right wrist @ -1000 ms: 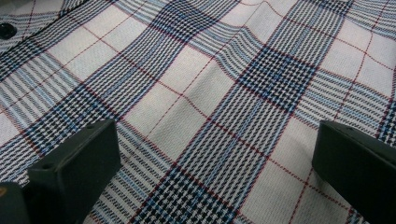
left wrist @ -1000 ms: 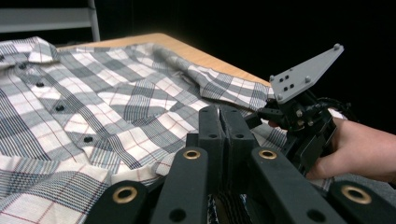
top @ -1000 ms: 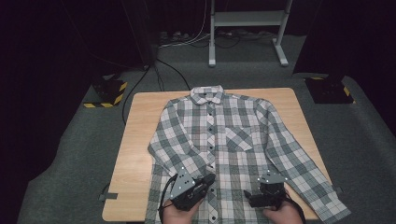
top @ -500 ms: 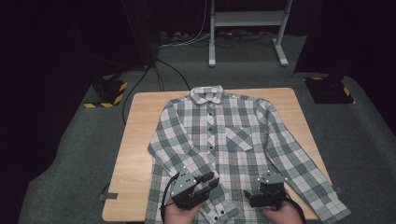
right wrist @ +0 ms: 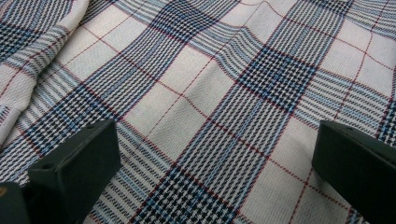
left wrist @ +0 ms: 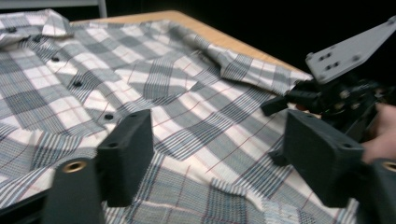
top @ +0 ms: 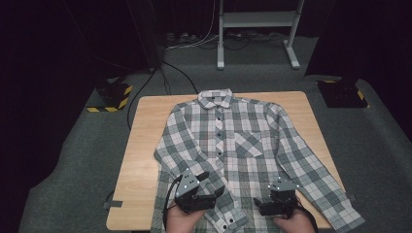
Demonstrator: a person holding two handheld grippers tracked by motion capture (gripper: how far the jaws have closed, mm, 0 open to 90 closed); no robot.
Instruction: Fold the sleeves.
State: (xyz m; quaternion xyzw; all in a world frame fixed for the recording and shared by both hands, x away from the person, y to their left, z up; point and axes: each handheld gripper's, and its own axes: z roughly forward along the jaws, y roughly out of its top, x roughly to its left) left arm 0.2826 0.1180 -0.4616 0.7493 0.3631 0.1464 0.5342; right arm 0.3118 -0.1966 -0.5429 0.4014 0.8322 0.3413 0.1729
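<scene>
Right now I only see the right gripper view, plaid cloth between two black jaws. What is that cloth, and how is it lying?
Observer: It's a buttoned plaid shirt, spread front up on a wooden table, with its collar at the far edge.
Operator: Where is my other tool?
Observer: The left tool hovers over the shirt's near hem, beside the right tool.
Operator: Is it holding anything?
Observer: No. Its jaws have just been opening and stand apart with nothing pinched between them. A sleeve cuff lies on the shirt between the two tools.
</scene>
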